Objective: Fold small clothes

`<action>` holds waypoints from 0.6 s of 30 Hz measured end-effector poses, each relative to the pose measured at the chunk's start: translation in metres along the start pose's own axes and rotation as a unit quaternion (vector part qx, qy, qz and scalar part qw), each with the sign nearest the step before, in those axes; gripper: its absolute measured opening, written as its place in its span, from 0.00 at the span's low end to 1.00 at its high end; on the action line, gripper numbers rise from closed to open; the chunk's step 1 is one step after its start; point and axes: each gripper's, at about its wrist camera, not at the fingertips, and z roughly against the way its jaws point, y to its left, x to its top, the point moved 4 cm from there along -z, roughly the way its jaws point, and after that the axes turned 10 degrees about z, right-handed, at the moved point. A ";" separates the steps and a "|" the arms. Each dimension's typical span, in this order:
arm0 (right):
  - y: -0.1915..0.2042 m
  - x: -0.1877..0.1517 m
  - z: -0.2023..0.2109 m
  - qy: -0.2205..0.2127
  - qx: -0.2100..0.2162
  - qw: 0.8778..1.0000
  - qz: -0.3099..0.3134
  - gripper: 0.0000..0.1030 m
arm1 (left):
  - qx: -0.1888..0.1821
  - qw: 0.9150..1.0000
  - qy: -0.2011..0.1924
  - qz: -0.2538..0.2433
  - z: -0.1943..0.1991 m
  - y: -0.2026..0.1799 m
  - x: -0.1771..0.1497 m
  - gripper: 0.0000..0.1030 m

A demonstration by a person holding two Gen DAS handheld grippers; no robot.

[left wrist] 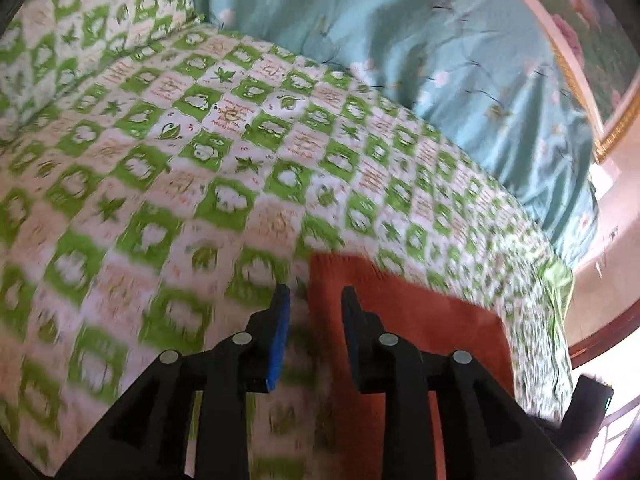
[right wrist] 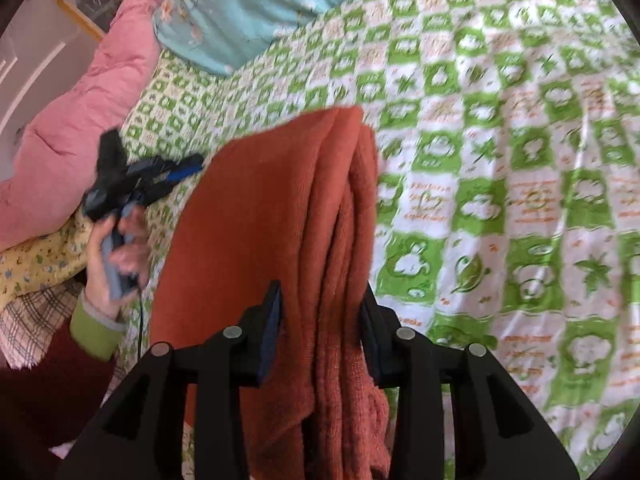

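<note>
A rust-orange knitted garment point(right wrist: 276, 220) lies folded in several layers on the green-and-white checked bedspread point(right wrist: 500, 160). My right gripper point(right wrist: 320, 304) has its jaws on either side of the garment's thick folded edge, and the cloth fills the gap between them. My left gripper point(left wrist: 314, 292) is open above the garment's far left corner point(left wrist: 400, 300), with nothing between its fingers. The left gripper also shows in the right wrist view point(right wrist: 192, 164), held in a hand at the garment's left edge.
A light blue floral quilt point(left wrist: 420, 40) is bunched at the back of the bed. A pink padded cover point(right wrist: 80, 120) and yellow patterned cloth point(right wrist: 36, 264) lie at the left. A gold-framed picture point(left wrist: 600, 60) hangs on the wall.
</note>
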 end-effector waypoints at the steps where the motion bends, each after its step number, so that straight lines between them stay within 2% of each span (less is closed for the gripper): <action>1: 0.001 0.002 0.005 -0.010 -0.006 1.000 -0.001 0.37 | 0.002 1.000 -0.001 -0.005 0.009 -0.002 -0.010 0.31; 2: 0.002 0.003 0.009 -0.017 -0.012 1.000 0.002 0.37 | 0.001 1.000 -0.003 -0.008 0.019 -0.005 -0.023 0.33; 7: 0.015 0.008 0.013 -0.026 -0.033 0.999 0.023 0.39 | -0.018 0.999 -0.008 -0.032 0.064 -0.020 -0.091 0.34; 10: 0.017 0.012 0.016 -0.036 -0.046 0.998 0.022 0.39 | -0.008 0.999 -0.002 -0.048 0.079 -0.024 -0.123 0.44; 13: 0.019 0.014 0.022 -0.052 -0.047 0.997 0.024 0.39 | -0.002 0.999 0.013 -0.041 0.084 -0.016 -0.145 0.45; 18: 0.019 0.014 0.000 -0.017 -0.039 0.999 0.020 0.39 | -0.006 0.999 0.044 -0.014 0.075 -0.001 -0.163 0.47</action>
